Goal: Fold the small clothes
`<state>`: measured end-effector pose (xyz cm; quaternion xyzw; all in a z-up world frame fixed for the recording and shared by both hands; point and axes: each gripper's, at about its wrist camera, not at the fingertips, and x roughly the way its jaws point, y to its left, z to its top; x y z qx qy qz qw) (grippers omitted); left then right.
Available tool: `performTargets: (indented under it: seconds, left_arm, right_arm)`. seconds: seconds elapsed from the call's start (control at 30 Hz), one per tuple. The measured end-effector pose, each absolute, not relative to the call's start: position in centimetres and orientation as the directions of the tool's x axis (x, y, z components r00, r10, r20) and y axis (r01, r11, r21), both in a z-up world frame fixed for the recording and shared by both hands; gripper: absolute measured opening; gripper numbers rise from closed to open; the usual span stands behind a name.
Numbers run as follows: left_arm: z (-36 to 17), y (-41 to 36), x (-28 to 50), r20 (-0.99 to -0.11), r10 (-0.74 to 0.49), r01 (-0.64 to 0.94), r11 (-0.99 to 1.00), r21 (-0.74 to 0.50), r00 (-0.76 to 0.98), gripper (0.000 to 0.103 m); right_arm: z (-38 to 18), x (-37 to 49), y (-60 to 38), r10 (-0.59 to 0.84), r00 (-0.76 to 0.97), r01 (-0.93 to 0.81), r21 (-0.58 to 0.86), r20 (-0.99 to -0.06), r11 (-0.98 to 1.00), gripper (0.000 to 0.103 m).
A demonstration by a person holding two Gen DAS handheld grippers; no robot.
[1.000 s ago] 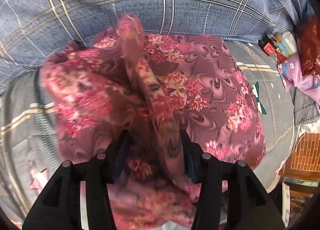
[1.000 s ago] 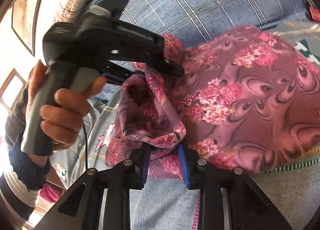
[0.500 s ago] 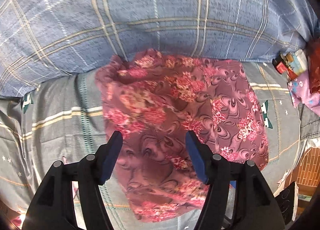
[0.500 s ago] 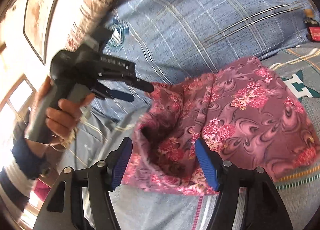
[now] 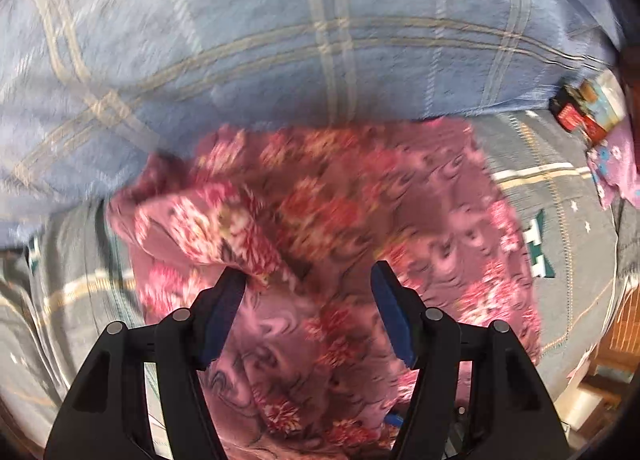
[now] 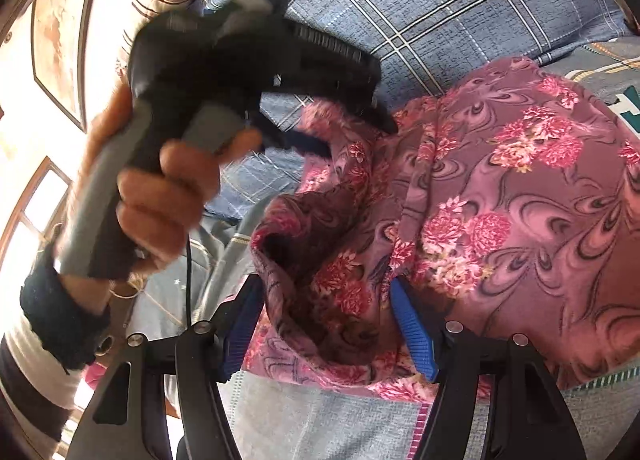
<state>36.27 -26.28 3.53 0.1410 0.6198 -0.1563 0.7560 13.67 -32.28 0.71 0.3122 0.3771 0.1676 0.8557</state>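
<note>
Jaws of both grippers have opened, releasing floral garment (image 5: 360, 219).

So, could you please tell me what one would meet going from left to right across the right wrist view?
Framed picture on the wall → the person's hand gripping the left gripper → the floral garment → grey bedsheet with a teal motif at the right edge.

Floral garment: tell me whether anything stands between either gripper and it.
Nothing visible does. The floral garment lies on the bedding, directly under the open left gripper. In the right wrist view its rumpled edge sits between the fingers of the open right gripper. Both have just been opening and neither clamps the cloth.
</note>
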Motion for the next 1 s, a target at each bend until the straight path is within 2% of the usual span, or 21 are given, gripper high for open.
performTargets:
  seconds: [0.1, 0.17, 0.27, 0.33, 0.37, 0.4, 0.43, 0.47, 0.5, 0.53, 0.6, 0.67, 0.73, 0.83, 0.87, 0.97, 1.0]
  left_arm:
    - [5.6, -26.9, 36.6, -0.969, -0.056, 0.448, 0.892, 0.059, 0.239, 0.064]
    - [6.3, -26.6, 36.8, -0.97, -0.053, 0.463, 0.884, 0.065, 0.238, 0.064]
    - [5.1, -26.0, 36.7, -0.982, -0.022, 0.48, 0.874, 0.073, 0.189, 0.065]
    - [3.4, -25.7, 36.2, -0.983, 0.042, 0.489, 0.863, 0.126, 0.18, 0.065]
    - [2.6, -25.7, 36.1, -0.981, 0.066, 0.488, 0.86, 0.15, 0.185, 0.064]
    - [1.8, -25.7, 36.0, -0.977, 0.092, 0.48, 0.859, 0.177, 0.195, 0.064]
    - [1.2, -25.7, 35.9, -0.974, 0.106, 0.469, 0.862, 0.19, 0.201, 0.057]
    - [0.9, -25.7, 35.9, -0.972, 0.112, 0.455, 0.868, 0.198, 0.208, 0.026]
    - [1.2, -25.2, 35.8, -0.973, 0.11, 0.444, 0.876, 0.191, 0.203, 0.01]
    - [1.6, -25.3, 35.8, -0.978, 0.078, 0.433, 0.888, 0.156, 0.192, 0.005]
    - [2.8, -25.6, 35.6, -0.973, 0.023, 0.43, 0.895, 0.122, 0.229, 0.005]
    - [4.0, -26.3, 35.5, -0.964, -0.032, 0.441, 0.893, 0.092, 0.265, 0.005]
    - [3.6, -27.0, 36.0, -0.963, -0.026, 0.435, 0.895, 0.097, 0.27, 0.005]
    - [0.7, -28.1, 36.3, -0.968, 0.051, 0.447, 0.88, 0.16, 0.245, 0.005]
    - [0.0, -28.3, 36.2, -0.967, 0.067, 0.45, 0.876, 0.175, 0.245, 0.005]
    - [1.2, -27.8, 36.2, -0.972, 0.013, 0.46, 0.88, 0.123, 0.234, 0.006]
    - [2.0, -27.5, 36.1, -0.975, -0.016, 0.459, 0.884, 0.09, 0.221, 0.007]
  right_arm:
    - [2.0, 13.2, -32.4, 0.449, 0.704, -0.033, 0.606, -0.551, 0.795, 0.066]
    - [3.4, 12.0, -32.7, 0.431, 0.763, -0.073, 0.598, -0.482, 0.798, 0.066]
    - [4.4, 11.7, -31.9, 0.474, 0.783, -0.162, 0.604, -0.403, 0.78, 0.067]
    - [3.5, 12.4, -30.9, 0.529, 0.735, -0.189, 0.621, -0.424, 0.76, 0.061]
    - [2.8, 13.0, -30.3, 0.547, 0.711, -0.192, 0.627, -0.442, 0.755, 0.048]
    - [2.1, 13.5, -29.6, 0.554, 0.686, -0.186, 0.622, -0.472, 0.76, 0.027]
    - [1.5, 13.8, -29.0, 0.556, 0.663, -0.181, 0.613, -0.502, 0.769, 0.015]
    - [1.0, 14.1, -28.7, 0.55, 0.648, -0.174, 0.601, -0.527, 0.78, 0.003]
    - [1.0, 13.9, -28.9, 0.55, 0.656, -0.171, 0.607, -0.517, 0.776, 0.003]
    - [1.2, 13.5, -29.1, 0.563, 0.662, -0.179, 0.625, -0.494, 0.76, 0.003]
    - [2.6, 11.9, -30.0, 0.592, 0.68, -0.21, 0.659, -0.433, 0.722, 0.003]
    - [2.8, 10.8, -30.6, 0.594, 0.682, -0.201, 0.672, -0.426, 0.713, 0.003]
    - [1.2, 11.3, -30.5, 0.6, 0.645, -0.154, 0.688, -0.474, 0.709, 0.003]
    - [-1.8, 13.0, -30.7, 0.617, 0.562, -0.043, 0.726, -0.551, 0.687, 0.003]
    - [-2.1, 13.0, -30.7, 0.633, 0.547, -0.032, 0.742, -0.548, 0.67, 0.007]
    - [-0.2, 12.6, -31.5, 0.639, 0.585, -0.081, 0.747, -0.5, 0.659, 0.01]
    - [0.6, 12.3, -32.2, 0.627, 0.619, -0.099, 0.745, -0.473, 0.66, 0.019]
